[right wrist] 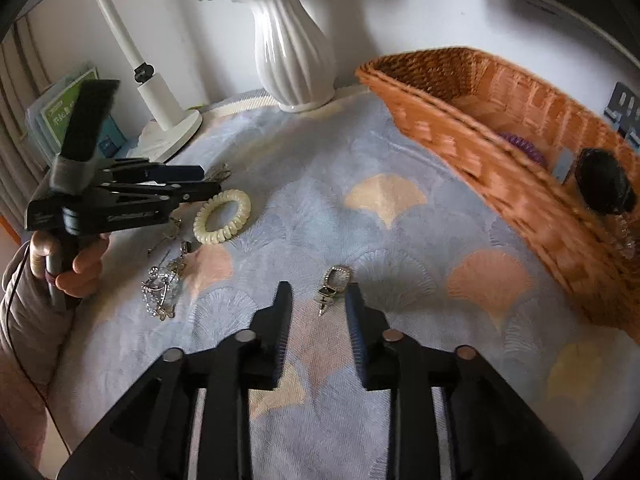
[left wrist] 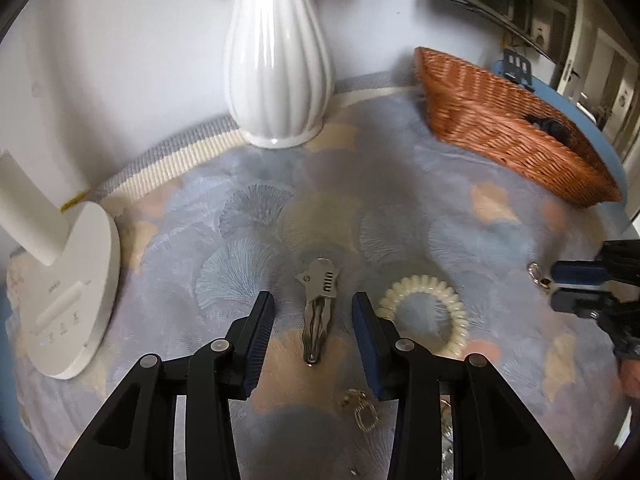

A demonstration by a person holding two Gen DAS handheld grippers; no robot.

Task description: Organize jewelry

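While both grippers are hovering open and empty, left gripper point(left wrist: 313, 312) is straddling the metal hair clip point(left wrist: 319, 312) and right gripper point(right wrist: 319, 306) the small jeweled clasp point(right wrist: 334, 285) on the counter; next they're probably closing, then heading to the wicker basket point(right wrist: 500, 168).

My left gripper point(left wrist: 313, 310) is held low over the surface, jaws spread wide with nothing between the pads. My right gripper point(right wrist: 319, 300) sits the same way, fingers parted and empty. My left hand point(right wrist: 76, 258) is wrapped round its handle
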